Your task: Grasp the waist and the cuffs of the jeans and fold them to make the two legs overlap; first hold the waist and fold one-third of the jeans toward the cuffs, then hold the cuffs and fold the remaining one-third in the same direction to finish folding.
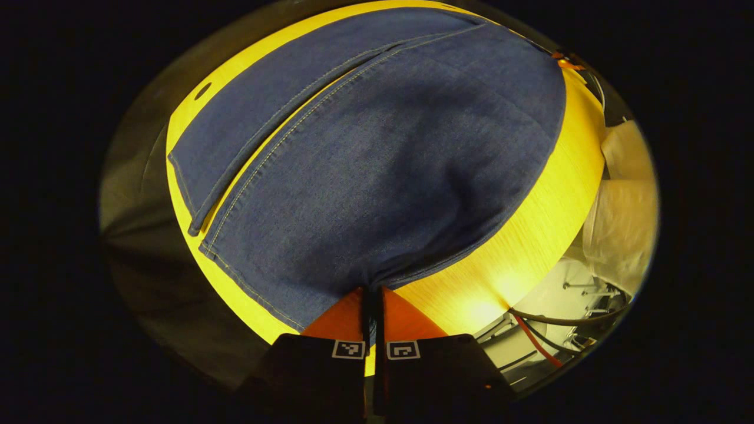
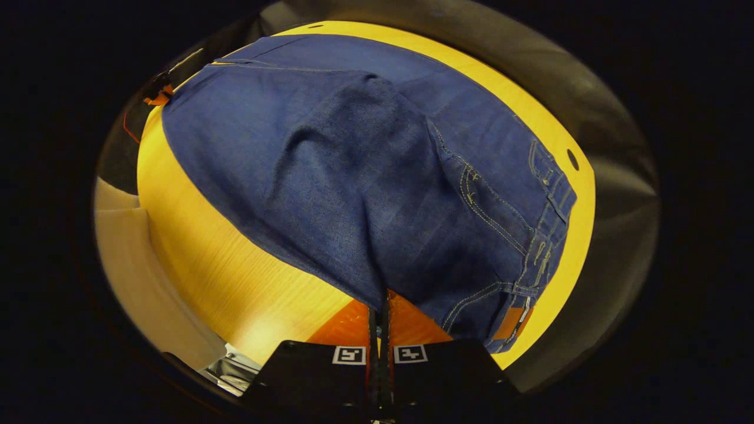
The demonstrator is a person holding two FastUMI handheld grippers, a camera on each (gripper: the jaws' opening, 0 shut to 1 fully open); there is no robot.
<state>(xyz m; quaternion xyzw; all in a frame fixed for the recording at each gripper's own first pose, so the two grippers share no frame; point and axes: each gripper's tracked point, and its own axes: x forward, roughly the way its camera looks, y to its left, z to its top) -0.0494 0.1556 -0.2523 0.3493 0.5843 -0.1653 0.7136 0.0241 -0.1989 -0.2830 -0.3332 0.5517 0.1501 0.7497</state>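
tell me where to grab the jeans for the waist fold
Take the jeans at the waistband, coming in low over the yellow table edge. The band's thick stitched rim with belt loops gives a firm, flat lip. Both tools are pinched on the denim's near edge now.

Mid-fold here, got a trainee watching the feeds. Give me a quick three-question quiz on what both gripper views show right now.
1. True or false: the left gripper has its jaws shut on the jeans.
2. In the right gripper view, which part of the jeans lies at the right, near the table edge?
A. the cuffs
B. the waist
C. a loose belt
3. Fill in: the right gripper pinches a fold of denim that rises into a ____ above the table.

Key
1. True: both grippers pinch the edge nearest them.
2. B: the waist, with belt loops and a pocket.
3. Ridge.
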